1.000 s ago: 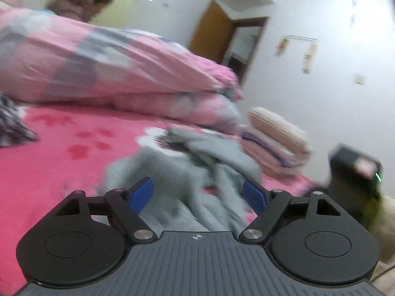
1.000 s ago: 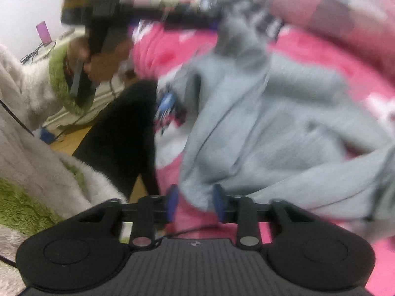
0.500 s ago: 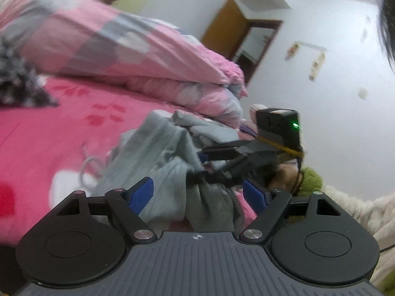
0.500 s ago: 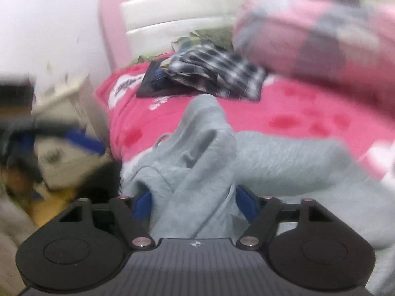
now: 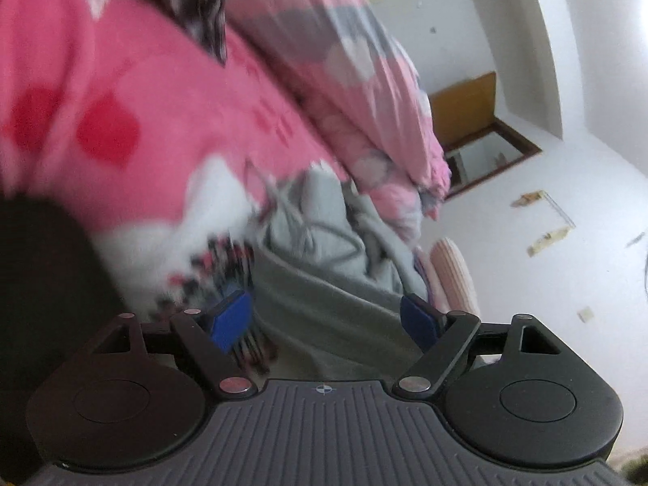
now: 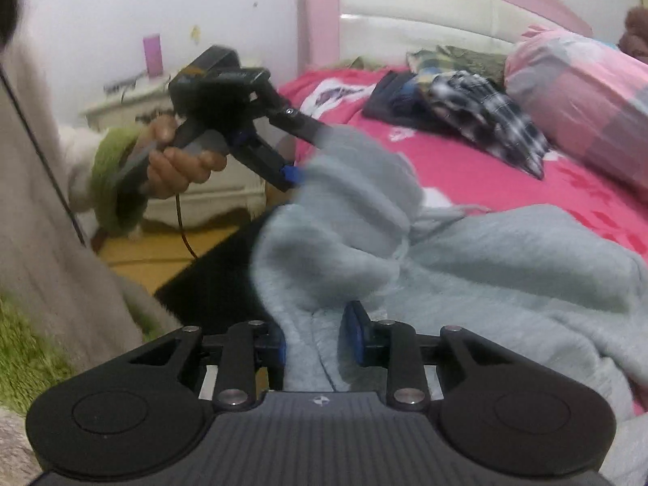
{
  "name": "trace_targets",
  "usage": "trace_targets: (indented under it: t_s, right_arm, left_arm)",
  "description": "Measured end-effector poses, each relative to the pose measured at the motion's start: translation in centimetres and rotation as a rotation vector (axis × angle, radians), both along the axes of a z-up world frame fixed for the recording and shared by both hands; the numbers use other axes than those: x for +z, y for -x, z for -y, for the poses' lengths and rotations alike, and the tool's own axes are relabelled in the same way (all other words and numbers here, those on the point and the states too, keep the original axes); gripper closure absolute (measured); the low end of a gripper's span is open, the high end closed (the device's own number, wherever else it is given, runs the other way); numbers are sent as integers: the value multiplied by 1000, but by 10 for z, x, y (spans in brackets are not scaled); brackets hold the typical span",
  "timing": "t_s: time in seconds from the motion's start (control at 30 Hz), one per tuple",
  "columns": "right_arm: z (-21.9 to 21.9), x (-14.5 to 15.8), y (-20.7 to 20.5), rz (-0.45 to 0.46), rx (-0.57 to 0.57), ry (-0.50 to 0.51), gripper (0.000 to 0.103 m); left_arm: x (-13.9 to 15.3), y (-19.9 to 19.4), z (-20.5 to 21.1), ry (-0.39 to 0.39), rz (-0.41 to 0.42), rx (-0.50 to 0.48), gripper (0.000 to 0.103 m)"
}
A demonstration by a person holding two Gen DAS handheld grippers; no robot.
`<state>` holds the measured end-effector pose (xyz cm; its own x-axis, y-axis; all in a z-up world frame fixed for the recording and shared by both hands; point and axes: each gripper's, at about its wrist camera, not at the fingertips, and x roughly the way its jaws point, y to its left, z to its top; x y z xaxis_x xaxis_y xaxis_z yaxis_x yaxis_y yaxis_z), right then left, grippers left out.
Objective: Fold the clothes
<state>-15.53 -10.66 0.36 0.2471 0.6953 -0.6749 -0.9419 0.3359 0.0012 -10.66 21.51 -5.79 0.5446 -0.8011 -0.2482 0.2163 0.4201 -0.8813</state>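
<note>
A light grey hoodie [image 6: 465, 259] lies crumpled on the pink bed sheet [image 6: 478, 170]; it also shows in the left wrist view [image 5: 324, 283]. My right gripper [image 6: 314, 338] has its jaws closed on a fold of the hoodie near the bed's edge. My left gripper [image 5: 328, 316] is open, with grey fabric lying between its blue pads [image 5: 231, 316]. In the right wrist view the left gripper [image 6: 299, 154] is held in a hand at the hoodie's upper fold.
A folded pink and grey quilt [image 5: 356, 81] lies along the bed. A checked shirt [image 6: 486, 109] and dark clothes [image 6: 397, 101] lie near the pink headboard [image 6: 445, 4]. A stack of folded clothes [image 5: 449, 275] sits at the bed's end. A white nightstand [image 6: 133, 109] stands beside the bed.
My right gripper has narrowed onto the hoodie fold. My left gripper has swung and tilted, staying open, and now reaches the hoodie's upper part.
</note>
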Motion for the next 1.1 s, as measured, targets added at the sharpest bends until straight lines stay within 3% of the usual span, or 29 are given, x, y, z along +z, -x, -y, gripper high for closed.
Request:
trace_targets:
  t_s: [0.2,0.37,0.67,0.73,0.8,0.87,0.93,1.0,1.1]
  right_arm:
    - [-40,-42,27,118,51,151,72]
    - [-61,-61,29,168,31,184,70]
    - [-82,-63,27,154,22,150,68]
    - [-72,-55,28,132,14,146,68]
    - [-59,-40,26,111,3,139,62]
    - [-44,-20,19,91,-12,126,53]
    - [-25,10,0,71,-61,84,43]
    - [-14,33,-24,49,-111,41,27]
    - [-11,55,-74,-27,-124,-7,17]
  left_arm:
    - [-19,1,16,63,-46,-65,13]
    - [-13,3,7,92,-2,-67,6]
    - [-21,-1,20,-49,10,-68,5]
    - [-23,-2,24,-82,11,-69,15]
    - [-25,-3,25,-105,16,-79,41]
    - [-24,-2,25,-115,36,-93,54]
    - [-21,2,25,-128,71,-92,61]
    - [-17,5,26,-139,100,-87,71]
    - [-17,5,27,-141,98,-79,70]
